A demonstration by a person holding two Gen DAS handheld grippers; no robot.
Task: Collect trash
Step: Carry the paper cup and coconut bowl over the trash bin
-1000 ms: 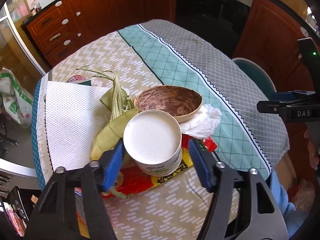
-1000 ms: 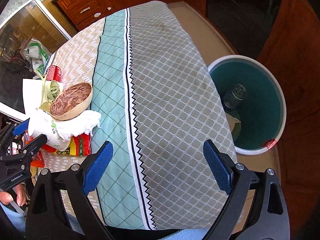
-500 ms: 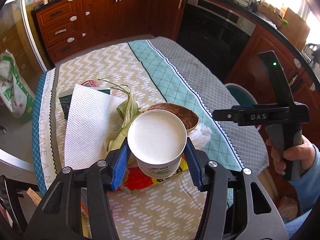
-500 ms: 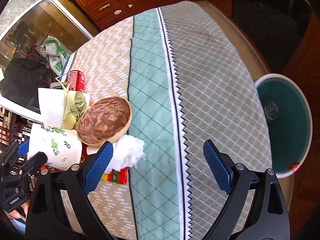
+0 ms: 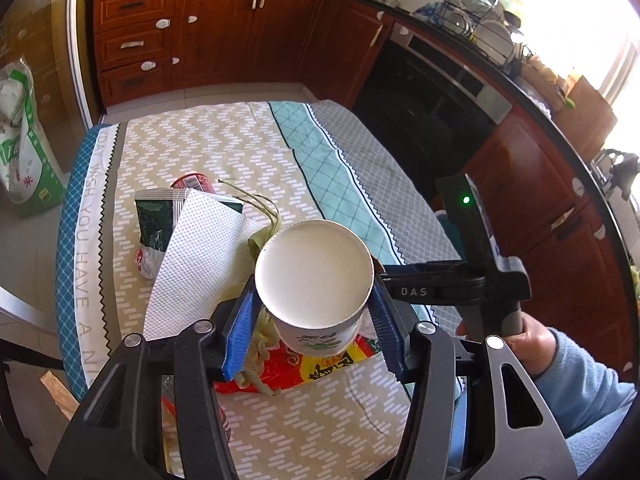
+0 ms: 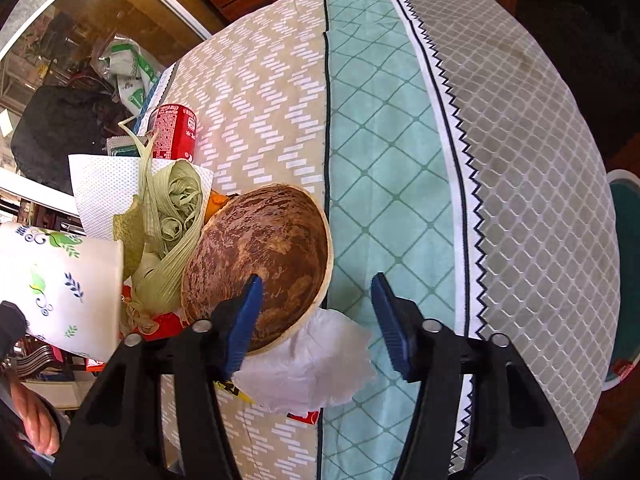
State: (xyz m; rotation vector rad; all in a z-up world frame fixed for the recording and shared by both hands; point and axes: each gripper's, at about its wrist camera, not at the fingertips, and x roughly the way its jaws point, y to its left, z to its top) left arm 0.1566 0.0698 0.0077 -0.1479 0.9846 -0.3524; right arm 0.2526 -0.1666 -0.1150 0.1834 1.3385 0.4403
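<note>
My left gripper (image 5: pixel 312 332) is shut on a white paper cup (image 5: pixel 314 276) with a leaf print and holds it above the trash pile; the cup also shows in the right wrist view (image 6: pixel 60 288). My right gripper (image 6: pixel 320 320) is open, its jaws straddling the rim of a brown bowl (image 6: pixel 260 264) and a crumpled white tissue (image 6: pixel 312 364). Green corn husks (image 6: pixel 168 232), a red snack wrapper (image 5: pixel 304 372), a paper towel (image 5: pixel 200 264), a red can (image 6: pixel 174 132) and a dark green packet (image 5: pixel 154 224) lie on the table.
The round table carries a patterned cloth (image 6: pixel 400 120). A teal bin (image 6: pixel 624 280) stands on the floor at the table's right edge. Wooden cabinets (image 5: pixel 200 32) and an oven (image 5: pixel 432 92) lie beyond the table. A bag (image 5: pixel 20 140) sits on the floor, left.
My left gripper closed on the cup and lifted it off the pile. My right gripper moved left across the table to the bowl and tissue, jaws narrowed but still open.
</note>
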